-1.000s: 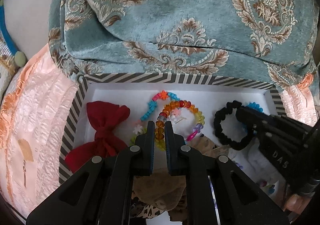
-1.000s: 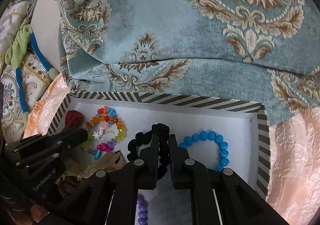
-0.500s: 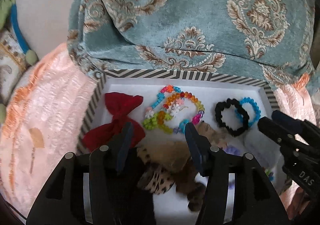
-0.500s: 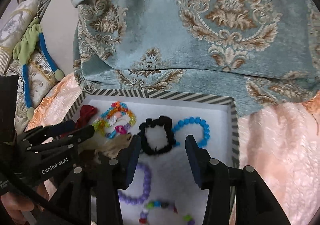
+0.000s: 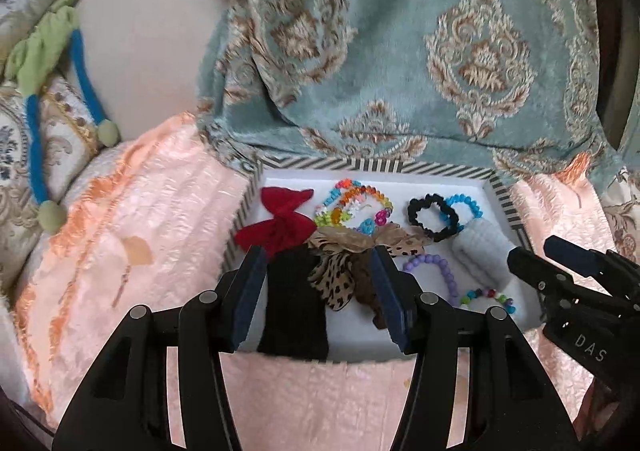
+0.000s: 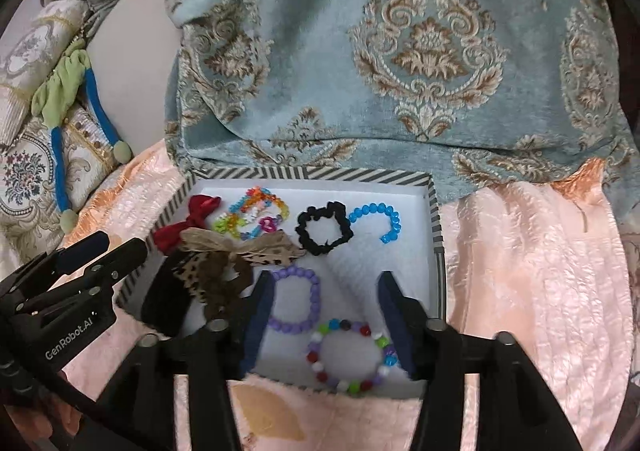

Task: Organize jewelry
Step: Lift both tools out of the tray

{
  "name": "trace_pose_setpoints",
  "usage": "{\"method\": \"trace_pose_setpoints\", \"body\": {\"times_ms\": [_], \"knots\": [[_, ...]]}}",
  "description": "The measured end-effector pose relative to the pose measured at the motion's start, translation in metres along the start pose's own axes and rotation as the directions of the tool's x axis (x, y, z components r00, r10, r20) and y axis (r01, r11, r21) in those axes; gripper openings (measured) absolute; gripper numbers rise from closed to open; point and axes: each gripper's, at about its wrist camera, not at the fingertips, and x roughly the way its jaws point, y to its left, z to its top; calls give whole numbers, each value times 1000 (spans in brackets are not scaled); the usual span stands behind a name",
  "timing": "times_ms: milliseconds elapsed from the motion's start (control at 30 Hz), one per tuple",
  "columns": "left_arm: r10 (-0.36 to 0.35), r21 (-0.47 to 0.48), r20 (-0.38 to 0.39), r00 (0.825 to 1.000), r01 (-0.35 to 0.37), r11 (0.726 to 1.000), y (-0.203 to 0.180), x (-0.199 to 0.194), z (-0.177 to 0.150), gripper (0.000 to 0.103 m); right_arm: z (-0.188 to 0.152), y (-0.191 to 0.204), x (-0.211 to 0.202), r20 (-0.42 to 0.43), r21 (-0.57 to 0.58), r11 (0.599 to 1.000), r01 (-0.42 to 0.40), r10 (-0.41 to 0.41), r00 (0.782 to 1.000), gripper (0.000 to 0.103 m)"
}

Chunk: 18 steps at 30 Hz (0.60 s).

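Hovering at the near edge, fingers apart and empty: left gripper (image 5: 318, 291) over the black band (image 5: 294, 303) lying lengthwise, right gripper (image 6: 326, 315) framing the multicolour bracelet (image 6: 352, 355) (likely nearer target). Beyond: purple bracelet (image 6: 294, 305), black scrunchie (image 6: 324, 229), striped tray (image 6: 312, 174) wall.

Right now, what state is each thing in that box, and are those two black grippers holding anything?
left gripper: open, holding nothing
right gripper: open, holding nothing
striped box: lidless, on the peach cloth
red bow: lying in the far left corner
black scrunchie: lying flat, touching the blue bead bracelet
purple bead bracelet: lying flat
multicolour bead bracelet: lying flat by the near edge
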Motion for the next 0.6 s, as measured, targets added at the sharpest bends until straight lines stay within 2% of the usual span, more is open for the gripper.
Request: {"method": "trace_pose_setpoints", "body": {"times_ms": [333,600], "knots": [[13,-36,55,998,-11,999,8,-49,-11,54,-10,23,-45,54,-23,999,25,-23,998,61],[22,-37,86,996,-19,999,5,-74,-15,54,-16,33,-63,70,-44,998,52,-49,996,62]]}}
